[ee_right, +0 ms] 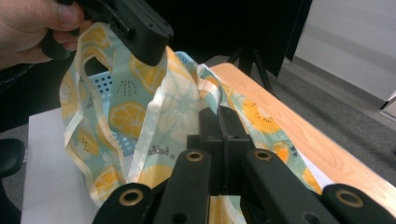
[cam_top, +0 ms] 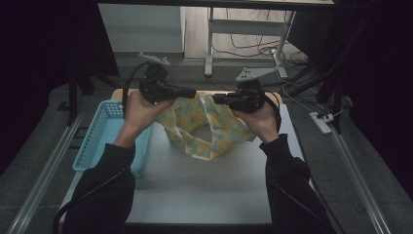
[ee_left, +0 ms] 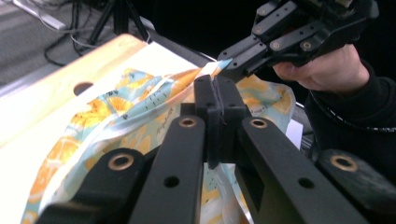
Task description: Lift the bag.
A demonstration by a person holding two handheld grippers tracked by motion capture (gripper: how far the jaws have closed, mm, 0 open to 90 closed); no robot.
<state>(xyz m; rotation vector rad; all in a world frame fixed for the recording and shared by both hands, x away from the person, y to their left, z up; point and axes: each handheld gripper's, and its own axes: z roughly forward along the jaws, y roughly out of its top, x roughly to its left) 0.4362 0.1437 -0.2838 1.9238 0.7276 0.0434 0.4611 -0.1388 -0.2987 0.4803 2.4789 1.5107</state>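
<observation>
Orange-slice cloth held up between my two grippers

The thin pale-blue cloth printed with orange slices (cam_top: pixel 207 127) hangs above the white table top (cam_top: pixel 204 190), its lower folds draping down onto it, just right of the light-blue perforated plastic basket (cam_top: pixel 100 134). My left gripper (cam_top: pixel 187 91) has its black jaws pressed together on the cloth's upper edge; my right gripper (cam_top: pixel 218 99) is likewise clamped tight on the edge opposite. A light wooden board (ee_right: pixel 299 128) runs along the table's far side.

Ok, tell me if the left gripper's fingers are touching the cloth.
Touching. The left gripper view shows the left gripper shut on the cloth, its edge pinched between the fingers.
</observation>
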